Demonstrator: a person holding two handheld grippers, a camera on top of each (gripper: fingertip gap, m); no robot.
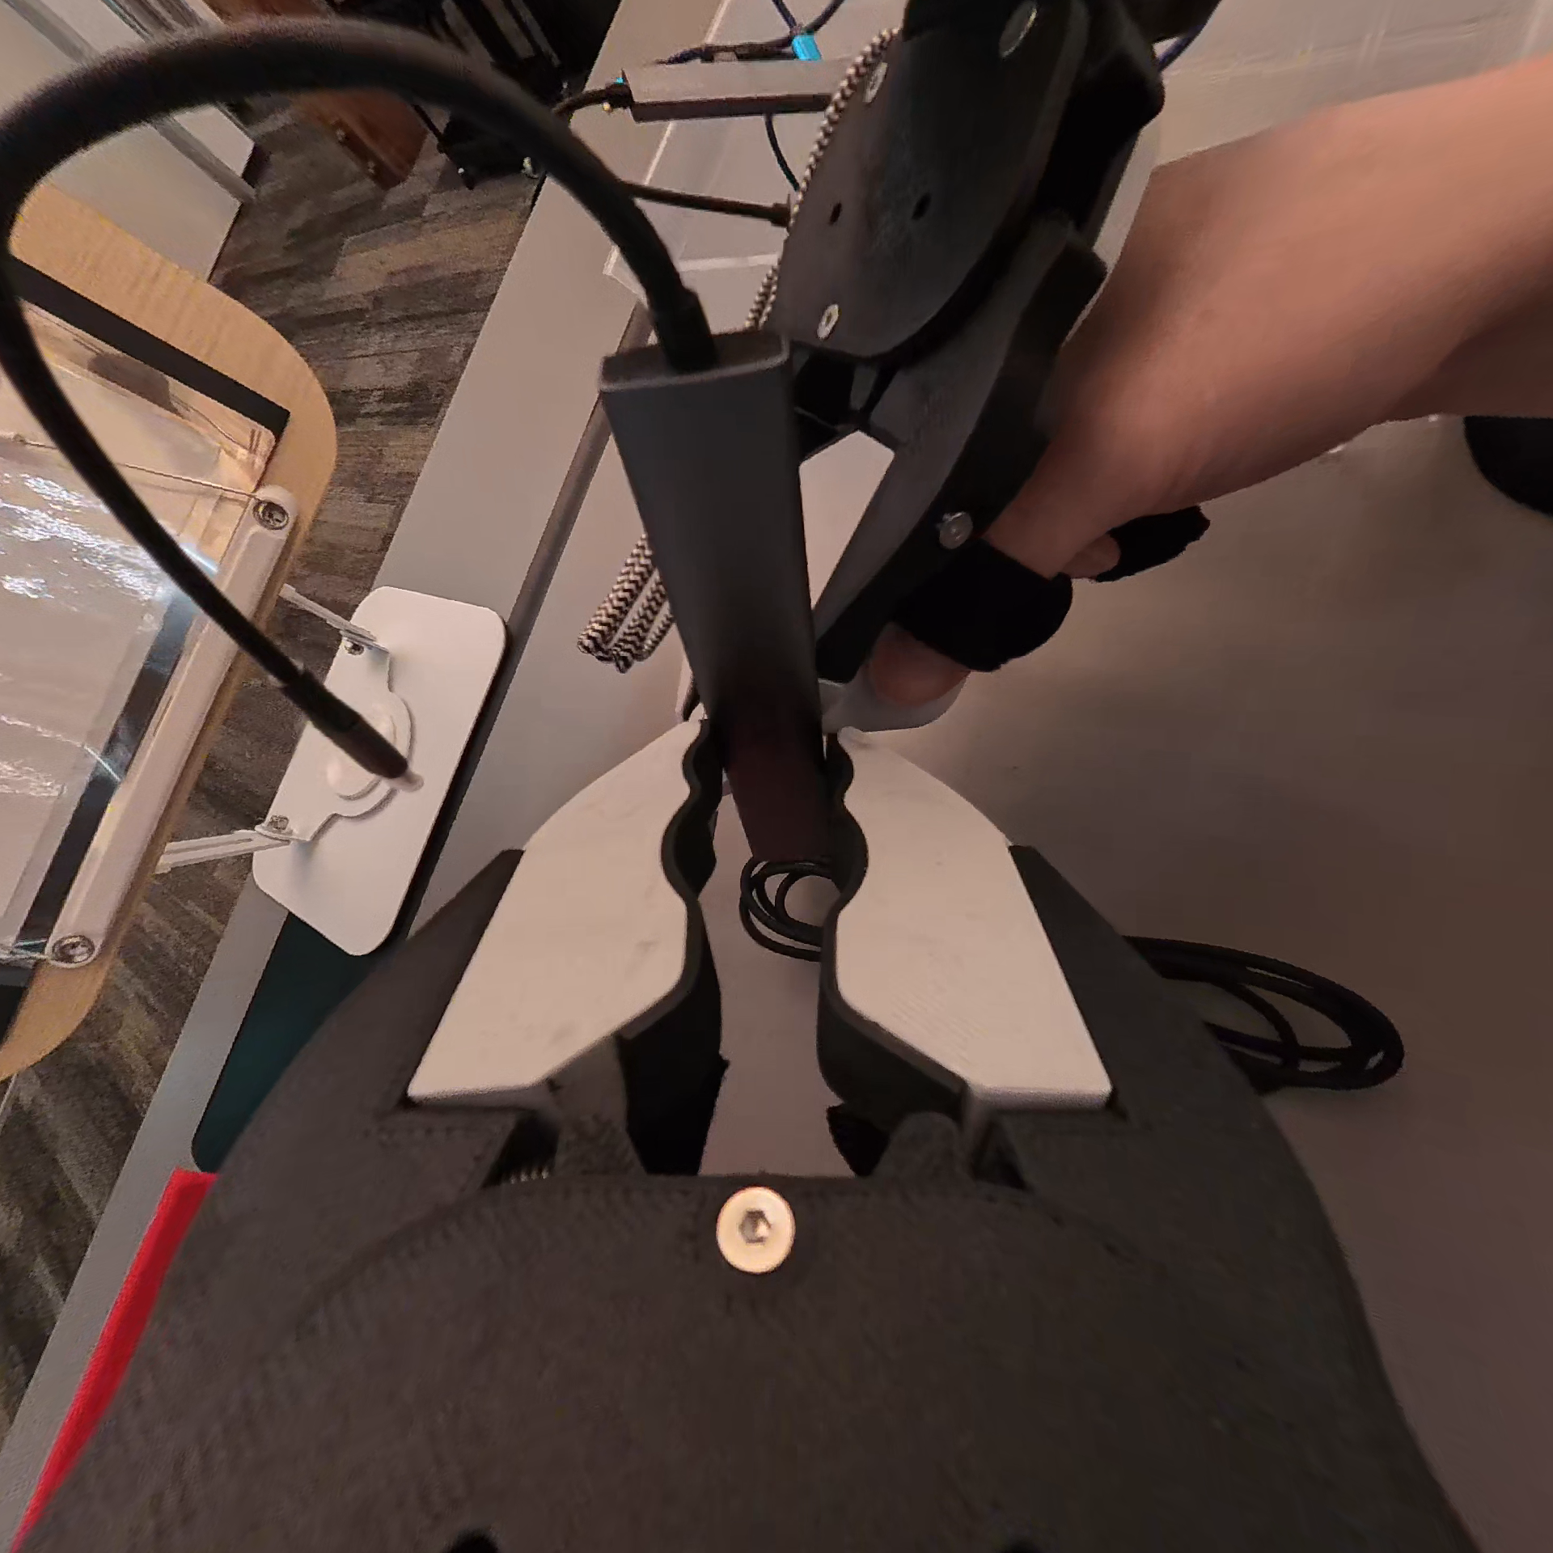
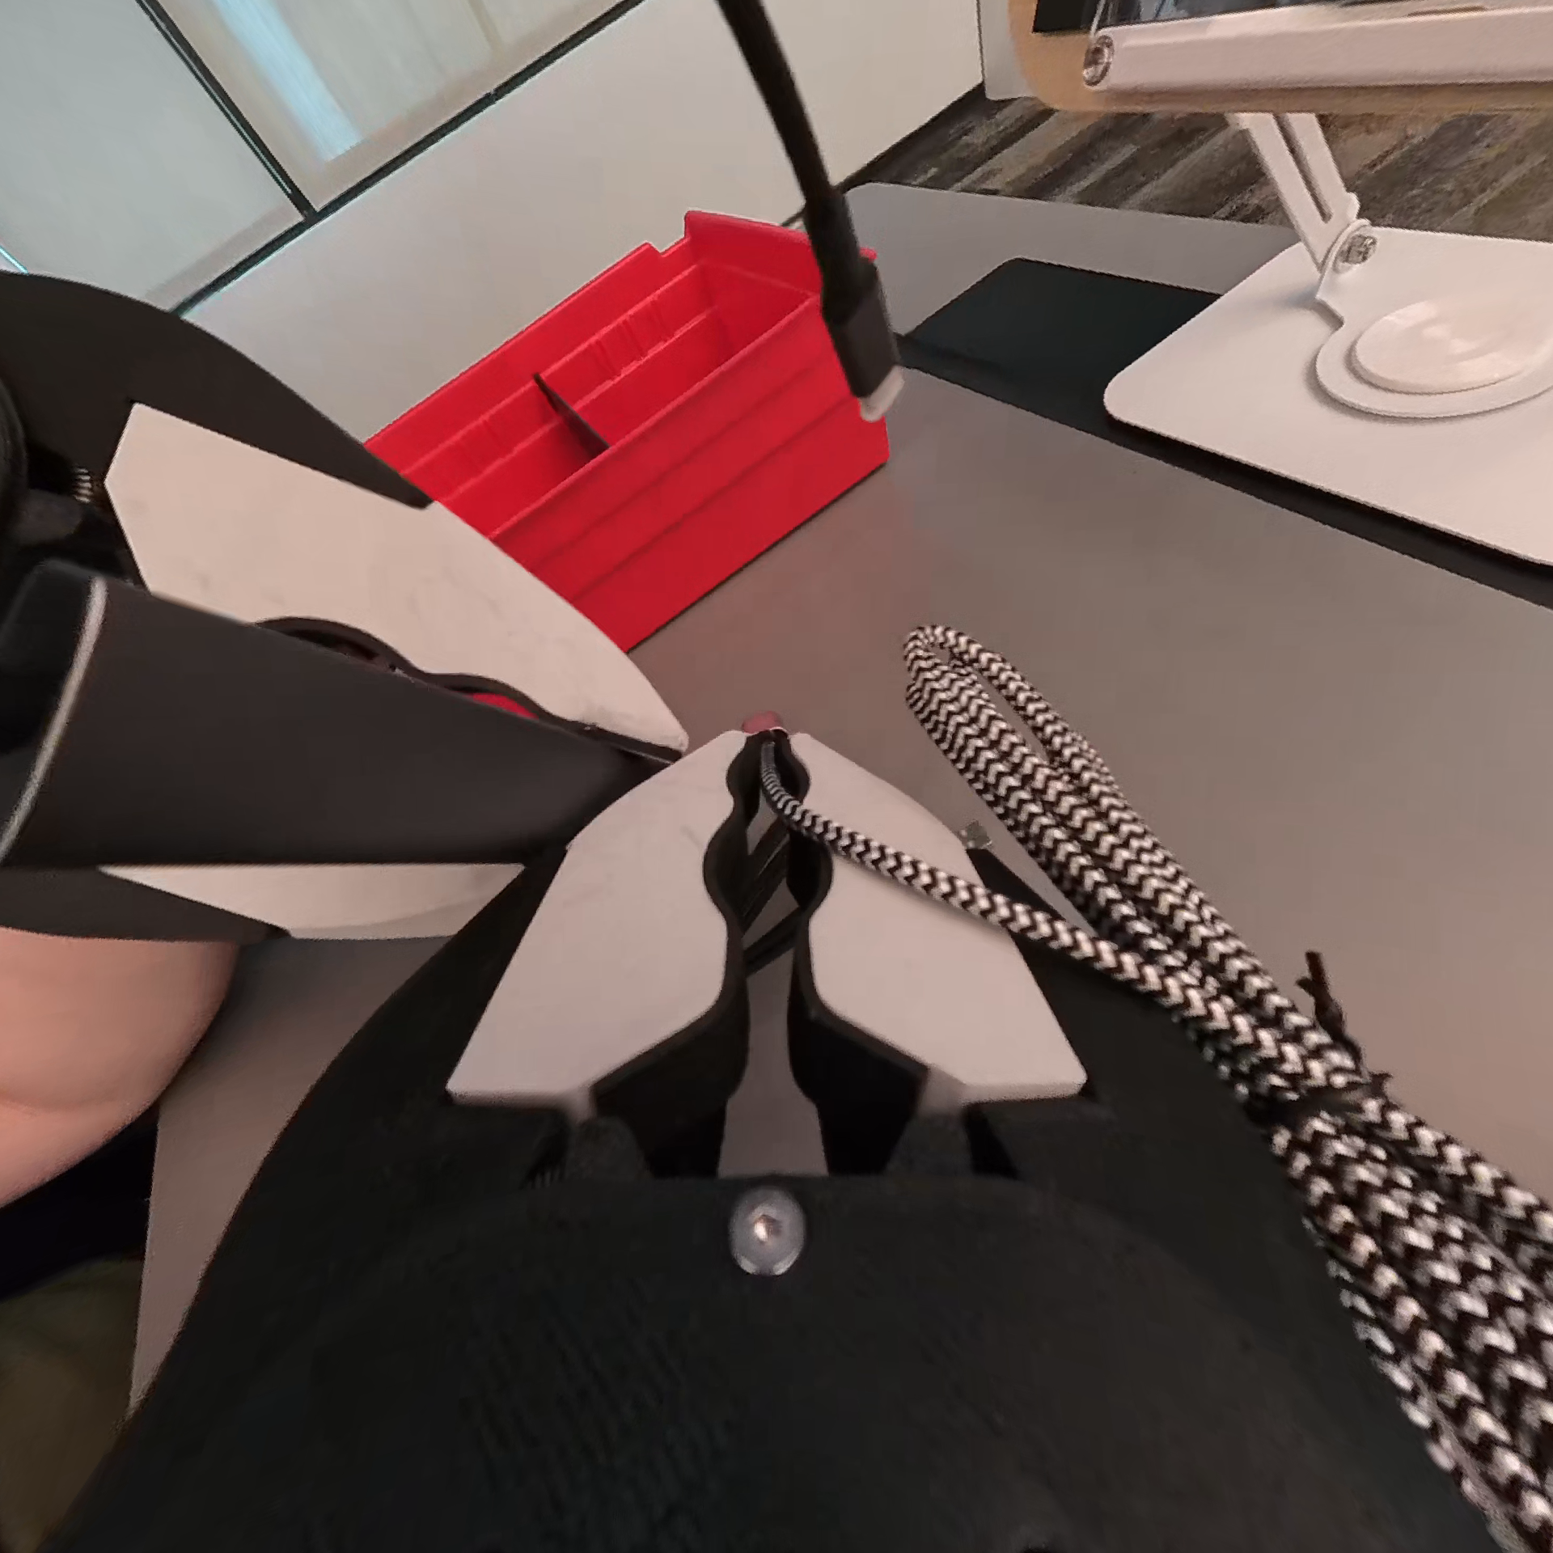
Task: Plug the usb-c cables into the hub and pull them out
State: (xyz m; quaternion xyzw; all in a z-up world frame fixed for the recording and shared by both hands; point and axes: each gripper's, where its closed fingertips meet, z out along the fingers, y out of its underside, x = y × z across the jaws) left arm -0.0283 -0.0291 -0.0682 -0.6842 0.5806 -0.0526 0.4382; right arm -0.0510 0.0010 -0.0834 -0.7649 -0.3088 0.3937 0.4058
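Observation:
My left gripper (image 1: 769, 748) is shut on a dark grey hub (image 1: 714, 521) and holds it upright above the table. The hub's own black cable (image 1: 168, 101) loops up and left, and its plug (image 2: 865, 353) hangs free. My right gripper (image 2: 769, 739) is shut on the plug end of a black-and-white braided usb-c cable (image 2: 1092, 840). Its tips sit right against the hub (image 2: 294, 731). I cannot tell whether the plug is in a port. The left gripper's white fingers (image 2: 378, 571) clamp the hub. A hand (image 1: 1260, 336) holds the right gripper.
A red divided bin (image 2: 639, 454) stands at the far edge of the grey table (image 2: 1176, 672). A white stand base (image 2: 1345, 420) carrying a screen is at the right. A coiled black cable (image 1: 1277, 1034) and a thin black coil (image 1: 786, 908) lie on the table. Left and right tips are no more than a few centimetres apart.

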